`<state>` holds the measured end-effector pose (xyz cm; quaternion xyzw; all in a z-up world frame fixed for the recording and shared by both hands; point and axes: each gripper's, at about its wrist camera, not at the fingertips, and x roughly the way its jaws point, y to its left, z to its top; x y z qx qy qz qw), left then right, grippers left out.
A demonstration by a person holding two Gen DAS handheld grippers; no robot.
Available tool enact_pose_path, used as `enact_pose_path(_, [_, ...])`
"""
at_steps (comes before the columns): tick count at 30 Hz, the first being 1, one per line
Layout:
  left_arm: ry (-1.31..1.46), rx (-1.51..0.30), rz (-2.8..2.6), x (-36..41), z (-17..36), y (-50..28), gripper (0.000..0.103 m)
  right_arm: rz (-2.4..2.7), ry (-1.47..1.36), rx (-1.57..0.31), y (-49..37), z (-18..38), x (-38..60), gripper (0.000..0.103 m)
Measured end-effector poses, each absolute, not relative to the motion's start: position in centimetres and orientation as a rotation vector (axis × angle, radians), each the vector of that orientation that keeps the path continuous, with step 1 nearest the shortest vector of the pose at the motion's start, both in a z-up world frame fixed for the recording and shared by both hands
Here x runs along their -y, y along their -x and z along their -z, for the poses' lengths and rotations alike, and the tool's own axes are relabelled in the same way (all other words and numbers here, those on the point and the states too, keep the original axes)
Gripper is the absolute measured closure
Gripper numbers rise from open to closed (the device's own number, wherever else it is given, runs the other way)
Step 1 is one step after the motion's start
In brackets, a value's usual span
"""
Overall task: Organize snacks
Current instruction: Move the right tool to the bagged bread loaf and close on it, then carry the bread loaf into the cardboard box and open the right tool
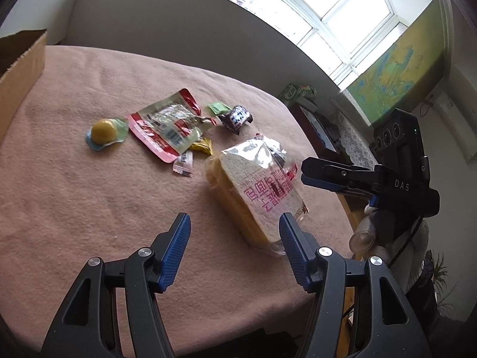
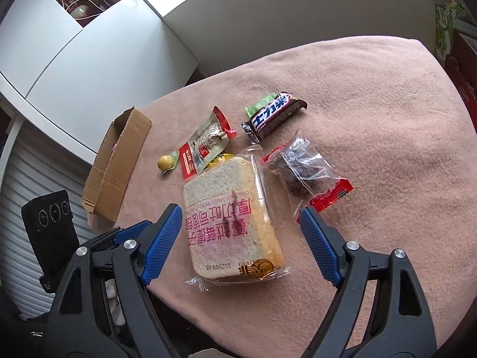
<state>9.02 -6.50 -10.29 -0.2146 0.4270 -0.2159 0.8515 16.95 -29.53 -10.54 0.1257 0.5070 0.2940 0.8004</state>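
Pink cloth (image 2: 372, 113) carries snacks at frame centre. Box (image 2: 116, 164) sits left. Right gripper (image 2: 238, 232) is spread above the bread (image 2: 232, 217); left gripper (image 1: 234, 238) is likewise spread, empty.

Bare pink cloth on the table (image 1: 89, 208) under the left claw (image 1: 235, 238), jaws apart, nothing between them. Bagged bread (image 2: 232, 217) sits between the right claw (image 2: 240, 228) jaws, gaps both sides. Just right of it, touching: clear cake packet (image 2: 304, 167). Far side crowded: red sauce pouch (image 2: 205, 146), chocolate bar (image 2: 274, 115), yellow jelly cup (image 2: 166, 162). Cardboard box (image 2: 116, 161) blocks the left edge. Far-right cloth is bare.
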Motion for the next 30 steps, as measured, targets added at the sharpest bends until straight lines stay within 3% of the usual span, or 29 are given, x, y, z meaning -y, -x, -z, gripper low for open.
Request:
enact_pose_path(12, [0.438,-0.976,0.47,8.7,12.1,-10.4,0.042,-0.693,-0.293,-1.143,-16.7,12.8,29.2,0.02])
enact_pose_path(23, [0.407,-0.964,0.492,9.3,12.1,-11.2,0.047,-0.724,-0.271,-1.183,-16.5,13.8,28.0,0.041])
enact_pose_path(25, [0.407,-0.965,0.501,9.5,12.1,-11.3,0.047,-0.736,-0.273,-1.19,-16.3,13.9,27.6,0.049])
enact_pose_path(30, [0.39,-0.953,0.489,9.2,11.7,-10.7,0.048,-0.73,-0.263,-1.181,-15.9,13.5,26.5,0.051])
